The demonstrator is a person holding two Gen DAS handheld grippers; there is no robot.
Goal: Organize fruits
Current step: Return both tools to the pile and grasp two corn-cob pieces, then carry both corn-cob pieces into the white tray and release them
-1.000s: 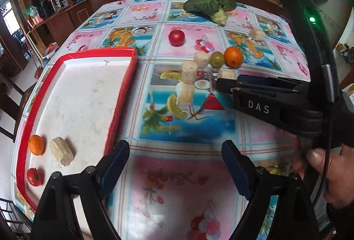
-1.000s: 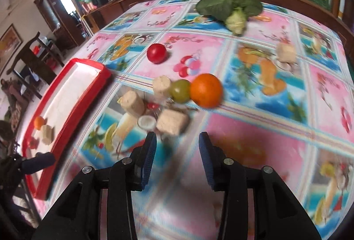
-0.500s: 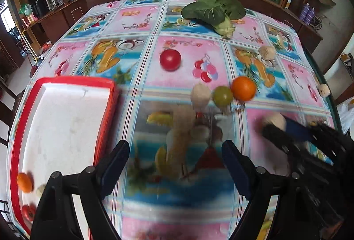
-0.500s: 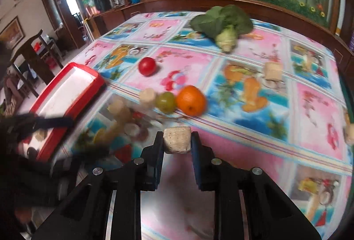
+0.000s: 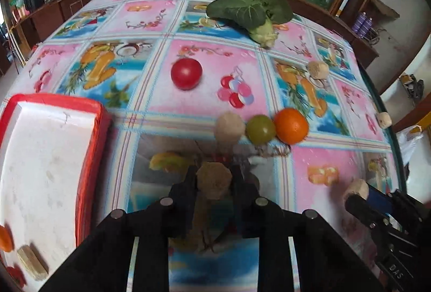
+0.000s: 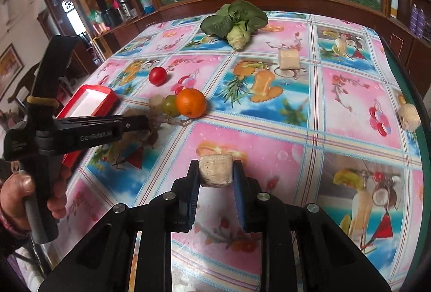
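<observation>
1. Left wrist view: the left tongs [image 5: 214, 181] are closed on a pale brown chunk [image 5: 214, 180], whose cut face turns toward the camera, so its long axis cannot be told.
2. The red tray [image 5: 91, 157] lies to the left, near the table's left edge. On its white floor, at the near corner, lie an orange piece [image 5: 5, 238], a pale block [image 5: 31, 262] lying aslant, and a red piece [image 5: 14, 275].
3. Between the tray's right rim and the held chunk lies a strip of bare cloth [image 5: 121, 146].
4. Just ahead, a pale stub [image 5: 229, 126], a green fruit [image 5: 260, 129] and an orange [image 5: 291, 125] sit touching in a row. A tomato [image 5: 186, 73] stands apart beyond them, and leafy greens [image 5: 250, 11] lie near the far edge.
5. At lower right the right tongs [image 5: 357, 191] hold a pale chunk [image 5: 355, 188] near the table's right edge.
6. Right wrist view: the right tongs [image 6: 215, 170] are clamped on the pale chunk [image 6: 215, 169], which sits level between the pads, its flat sides against them.
7. Open cloth [image 6: 269, 130] spreads ahead and to the right. A cube [image 6: 288, 59] sits farther off, and a round piece [image 6: 409, 115] lies at the right edge.
8. To the left, the left tongs [image 6: 146, 122], gripped by a hand [image 6: 24, 197], reach toward the fruit row beside the red tray [image 6: 107, 106].
</observation>
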